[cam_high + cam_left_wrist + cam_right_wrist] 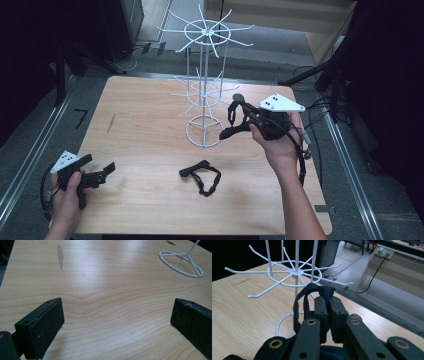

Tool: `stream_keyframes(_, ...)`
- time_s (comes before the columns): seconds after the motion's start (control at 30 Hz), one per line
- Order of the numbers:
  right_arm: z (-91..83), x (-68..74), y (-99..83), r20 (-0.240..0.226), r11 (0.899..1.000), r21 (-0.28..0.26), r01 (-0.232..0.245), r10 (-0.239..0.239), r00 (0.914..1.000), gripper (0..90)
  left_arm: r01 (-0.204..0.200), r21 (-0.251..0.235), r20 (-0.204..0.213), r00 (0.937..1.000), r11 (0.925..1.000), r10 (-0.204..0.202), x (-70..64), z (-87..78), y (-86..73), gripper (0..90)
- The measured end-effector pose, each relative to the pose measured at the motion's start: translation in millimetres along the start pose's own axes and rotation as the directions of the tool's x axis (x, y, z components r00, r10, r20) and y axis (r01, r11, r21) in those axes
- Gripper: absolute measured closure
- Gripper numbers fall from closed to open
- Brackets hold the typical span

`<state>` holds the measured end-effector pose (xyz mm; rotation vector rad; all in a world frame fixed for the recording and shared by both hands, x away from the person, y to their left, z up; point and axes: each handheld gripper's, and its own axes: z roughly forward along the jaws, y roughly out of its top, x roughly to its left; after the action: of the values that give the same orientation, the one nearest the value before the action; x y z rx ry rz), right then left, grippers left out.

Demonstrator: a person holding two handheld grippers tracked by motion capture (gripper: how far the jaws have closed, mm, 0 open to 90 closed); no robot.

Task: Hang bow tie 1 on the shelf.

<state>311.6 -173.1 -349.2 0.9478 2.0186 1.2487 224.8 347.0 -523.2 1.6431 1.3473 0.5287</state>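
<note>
A white wire hook rack (205, 90) stands at the middle back of the wooden table (145, 130). Just right of its lower tier, my right gripper (243, 111) is raised and shut on a dark fabric band (232, 116). In the right gripper view the band (324, 292) loops out of the closed jaws of that gripper (329, 302), a little short of the rack's lower hooks (294, 272). A second dark band (201, 175) lies flat on the table in front of the rack. My left gripper (97, 165) rests open at the table's front left corner, and bare wood shows between the jaws of the gripper (117, 322).
The rack's base ring (181, 263) sits ahead and to the right of the left gripper. A small dark hole (239, 96) marks the table behind the right gripper. Cables (315, 107) and dark stands crowd the floor at the right, and a metal rail (30, 155) runs along the left.
</note>
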Motion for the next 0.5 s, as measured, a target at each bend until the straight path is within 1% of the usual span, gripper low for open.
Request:
stream_keyframes(0.13,2.6,-0.3,2.5,0.001,1.0,0.0,0.001,-0.001,1.0,86.9,0.0,-0.001,0.001,1.0,1.0,0.0,0.0,-0.1,0.0,0.0)
stream_keyframes(0.3,10.8,-3.6,3.1,-0.003,1.0,0.008,-0.02,0.02,0.9998,86.8,0.002,-0.001,0.002,1.0,1.0,-0.002,0.1,-0.1,-0.1,0.0)
stream_keyframes(0.4,14.7,-4.7,3.1,0.001,1.0,0.016,-0.02,0.02,0.9998,86.5,0.002,-0.001,0.002,1.0,1.0,-0.002,0.2,0.0,-0.1,0.0)
stream_keyframes(0.43,19.6,-6.3,2.8,0.004,0.999,0.026,-0.023,0.023,0.9997,86.5,0.0,-0.001,0.002,1.0,1.0,0.0,0.3,0.0,-0.1,0.0)
stream_keyframes(0.5,20.9,-6.7,2.6,0.006,0.999,0.029,-0.027,0.027,0.9996,86.5,0.001,-0.002,0.002,1.0,1.0,-0.001,0.2,0.0,-0.1,0.0)
